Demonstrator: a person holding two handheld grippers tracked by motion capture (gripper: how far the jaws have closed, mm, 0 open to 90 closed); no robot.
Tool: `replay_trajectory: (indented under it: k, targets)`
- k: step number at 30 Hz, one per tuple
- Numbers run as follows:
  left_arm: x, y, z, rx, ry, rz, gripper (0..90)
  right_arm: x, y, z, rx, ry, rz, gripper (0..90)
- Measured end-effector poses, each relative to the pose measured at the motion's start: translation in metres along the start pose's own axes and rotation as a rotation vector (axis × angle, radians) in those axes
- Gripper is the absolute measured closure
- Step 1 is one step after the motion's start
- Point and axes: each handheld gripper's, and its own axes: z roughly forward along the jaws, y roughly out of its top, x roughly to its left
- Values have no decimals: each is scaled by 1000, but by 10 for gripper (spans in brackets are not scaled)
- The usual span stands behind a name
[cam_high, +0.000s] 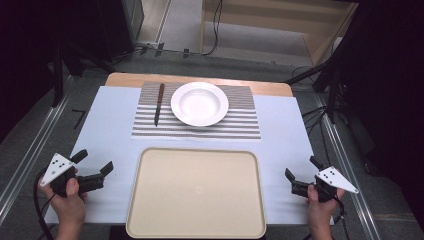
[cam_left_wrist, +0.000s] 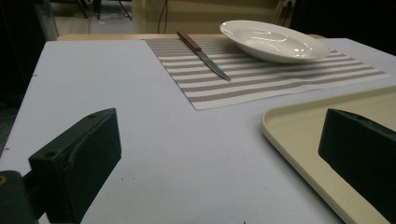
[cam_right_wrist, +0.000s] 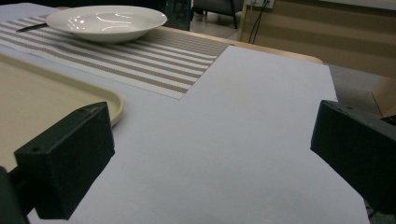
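Observation:
A white deep plate (cam_high: 199, 103) rests on a striped placemat (cam_high: 195, 127) at the far middle of the table. A knife with a brown handle (cam_high: 158, 103) lies on the mat just left of the plate. An empty beige tray (cam_high: 196, 192) sits at the near middle. My left gripper (cam_high: 95, 162) hovers left of the tray, jaws open and empty. My right gripper (cam_high: 301, 168) is held right of the tray, also open and empty. The left gripper view has the plate (cam_left_wrist: 273, 40), knife (cam_left_wrist: 203, 54) and tray rim (cam_left_wrist: 299, 149) ahead; the right gripper view has the plate (cam_right_wrist: 106, 22) and tray corner (cam_right_wrist: 56, 100).
A white sheet (cam_high: 112, 125) covers the wooden table (cam_high: 150, 78), with bare room at both sides of the tray. Cables (cam_high: 215, 30) and dark stands (cam_high: 332, 75) lie on the floor beyond the far edge. Metal rails (cam_high: 30, 145) run along both sides.

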Motion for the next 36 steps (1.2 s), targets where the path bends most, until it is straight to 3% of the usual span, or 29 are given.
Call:
replay_trajectory:
  k: [4,7,19,36]
  targets:
    - [-1,2,0,3,11,9,0,1,0,0,2,3,-6,0]
    - [-2,5,1,-9,-15,-14,0,1,0,0,-1,4,-6,0]
    - [-22,38,7,-18,-26,3,0,1,0,0,1,4,-8,0]
    - [-35,84,43,-9,-47,20,0,2,0,-1,-6,13,-15,0]
